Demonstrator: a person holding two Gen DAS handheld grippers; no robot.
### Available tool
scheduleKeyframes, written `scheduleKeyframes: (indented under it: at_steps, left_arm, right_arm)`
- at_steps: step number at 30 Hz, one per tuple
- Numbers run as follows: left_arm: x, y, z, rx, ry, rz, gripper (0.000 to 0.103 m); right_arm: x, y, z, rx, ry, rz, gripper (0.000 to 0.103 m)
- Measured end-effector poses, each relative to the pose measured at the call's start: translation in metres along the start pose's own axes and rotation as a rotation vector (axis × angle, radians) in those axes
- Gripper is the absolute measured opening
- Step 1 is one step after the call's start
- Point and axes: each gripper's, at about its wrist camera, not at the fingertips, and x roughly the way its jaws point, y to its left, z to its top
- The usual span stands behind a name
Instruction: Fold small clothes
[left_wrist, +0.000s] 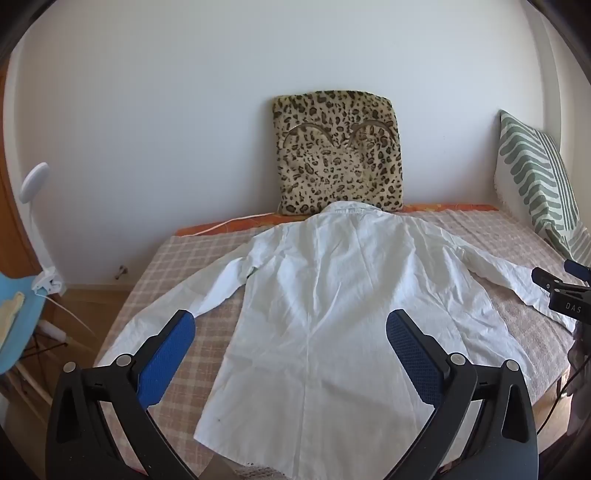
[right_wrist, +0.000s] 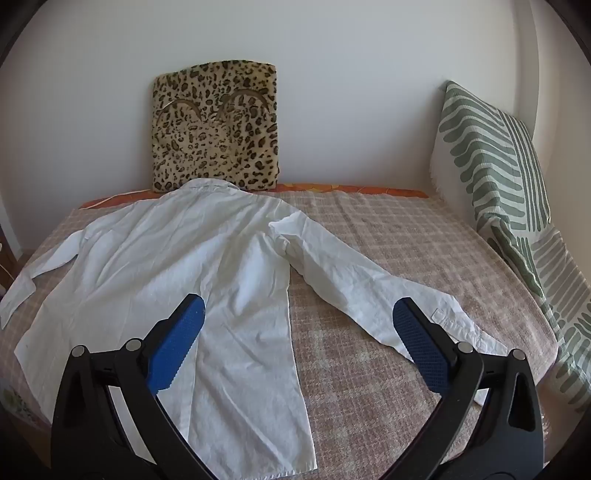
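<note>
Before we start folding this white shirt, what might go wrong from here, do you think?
1. The shirt is wrinkled, so creases may get folded in.
2. Its left sleeve reaches the bed edge and could slip off.
3. The collar touches the leopard cushion; pulling might shift it.

Plain white wall (left_wrist: 184, 92) behind a checked bed (right_wrist: 388, 240); leopard cushion (left_wrist: 336, 155) centre, striped pillow (right_wrist: 491, 158) right, blue chair (left_wrist: 14, 321) lower left.

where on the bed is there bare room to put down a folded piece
The widest bare patch of checked cover lies between the white shirt and the green striped pillow, beyond its right sleeve. A smaller wedge lies between that sleeve and the shirt's body. The left side is crowded by the spread shirt.
</note>
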Motion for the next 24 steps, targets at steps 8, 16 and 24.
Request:
scheduleKeyframes:
  at_steps: [8, 16, 24]
  left_arm:
    - [-0.007, -0.006, -0.027, 0.022, -0.026, -0.002, 0.103]
    - [-0.015, -0.012, -0.024, 0.021, 0.016, -0.016, 0.103]
    - [-0.031, -0.020, -0.020, 0.048, -0.010, -0.016, 0.103]
  right_arm:
    - [-0.002, -0.001, 0.001, -0.004, 0.004, -0.003, 0.103]
    - [-0.025, 0.001, -0.003, -0.004, -0.010, -0.002, 0.103]
    - [-0.039, 0.003, -0.005, -0.018, -0.037, 0.020, 0.103]
